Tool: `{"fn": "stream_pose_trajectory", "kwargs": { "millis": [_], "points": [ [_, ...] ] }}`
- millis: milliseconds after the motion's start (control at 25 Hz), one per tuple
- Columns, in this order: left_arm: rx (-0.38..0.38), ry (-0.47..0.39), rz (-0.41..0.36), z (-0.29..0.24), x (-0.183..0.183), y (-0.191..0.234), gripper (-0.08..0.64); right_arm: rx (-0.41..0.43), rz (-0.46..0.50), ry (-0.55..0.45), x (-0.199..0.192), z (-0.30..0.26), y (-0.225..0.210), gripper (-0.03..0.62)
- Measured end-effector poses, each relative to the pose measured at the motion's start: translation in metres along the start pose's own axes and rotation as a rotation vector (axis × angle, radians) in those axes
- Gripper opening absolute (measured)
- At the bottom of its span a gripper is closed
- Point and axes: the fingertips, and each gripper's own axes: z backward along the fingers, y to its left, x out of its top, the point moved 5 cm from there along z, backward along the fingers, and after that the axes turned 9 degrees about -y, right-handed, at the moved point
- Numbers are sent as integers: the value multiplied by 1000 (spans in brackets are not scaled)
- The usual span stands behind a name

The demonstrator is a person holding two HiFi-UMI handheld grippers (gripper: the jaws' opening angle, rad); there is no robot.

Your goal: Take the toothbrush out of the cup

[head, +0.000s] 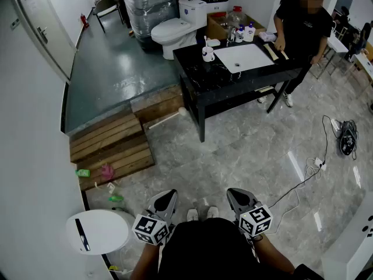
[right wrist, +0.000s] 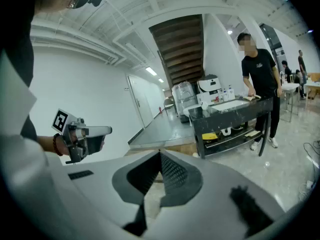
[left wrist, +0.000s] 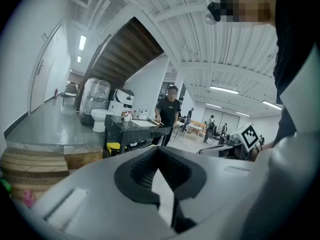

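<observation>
A white cup (head: 208,54) stands on the black table (head: 204,74), left of its white sink (head: 243,57). A toothbrush (head: 205,42) sticks up out of the cup. In the left gripper view the cup (left wrist: 127,117) is a tiny shape far off. My left gripper (head: 169,195) and right gripper (head: 233,192) are held close to my body, several steps from the table, both shut with nothing in them. Their jaws meet at a point in the left gripper view (left wrist: 159,150) and the right gripper view (right wrist: 160,153).
A person (head: 303,28) stands at the table's far right end. A toilet (head: 175,31) and wrapped bottles (head: 148,4) sit behind the table. Wooden steps (head: 111,147) lie to my left, a white round bin (head: 96,231) near my feet, cables (head: 326,150) on the right floor.
</observation>
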Motion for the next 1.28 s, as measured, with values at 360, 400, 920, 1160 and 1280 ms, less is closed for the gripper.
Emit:
{"fn": "stream_pose_trajectory", "kwargs": {
  "millis": [360, 400, 920, 1160, 1280],
  "points": [
    [-4, -2, 5, -12, 0, 2, 6, -4, 6, 14, -1, 1, -8, 12],
    [-5, 0, 3, -14, 0, 2, 6, -6, -1, 8, 0, 1, -10, 12],
    [54, -23, -39, -52, 9, -19, 6, 19, -41, -69, 10, 7, -72, 12],
    [66, -10, -40, -68, 4, -28, 6, 10, -65, -51, 5, 9, -98, 12],
    [61, -14, -40, -81, 5, -27, 6, 4, -68, -44, 6, 4, -107, 12]
  ]
}}
